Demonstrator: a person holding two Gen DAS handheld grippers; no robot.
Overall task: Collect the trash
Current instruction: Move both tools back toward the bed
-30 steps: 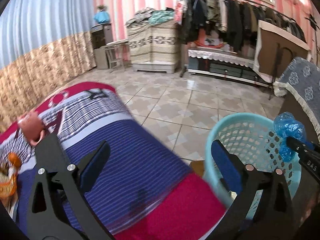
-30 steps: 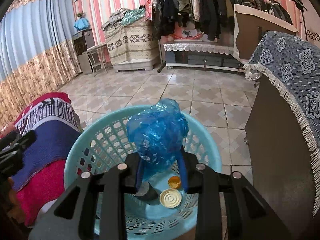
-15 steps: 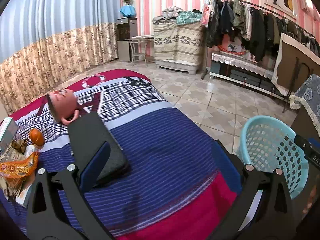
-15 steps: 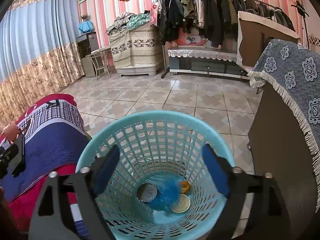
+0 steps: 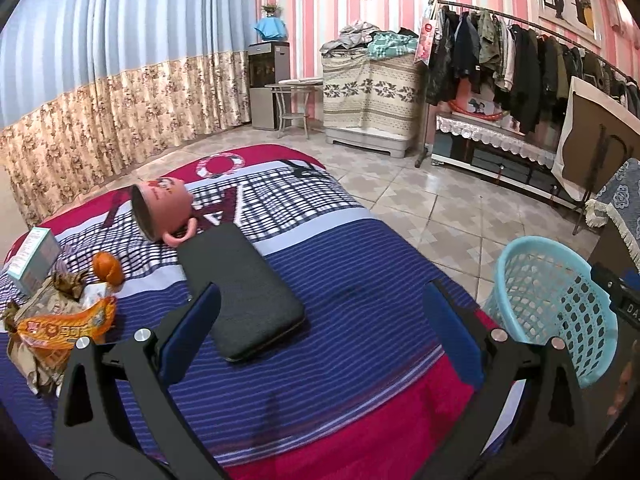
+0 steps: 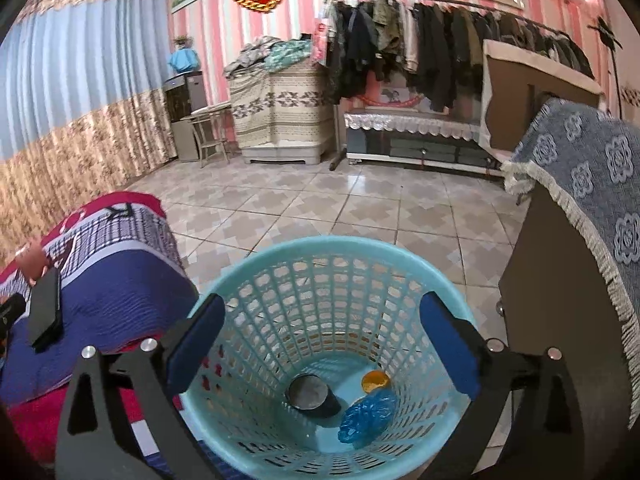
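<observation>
The right gripper (image 6: 320,344), jaws just opened wide, hangs above the basket (image 6: 256,264) holding the blue bag (image 6: 366,416). Only the left view shows wrappers (image 5: 60,332) on the bed (image 5: 360,280); the left gripper (image 5: 320,332) stands apart, empty.

Black tongs (image 6: 320,340), blue pads (image 6: 196,330)

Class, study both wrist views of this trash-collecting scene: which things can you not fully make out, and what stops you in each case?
- Orange snack wrapper, left wrist view: its near end is hidden behind the left tongs.
- Blue basket, left wrist view: contents hidden by its own wall.
- Dark can in the basket, right wrist view: label not visible.
- White box, left wrist view: print too small to read.
</observation>
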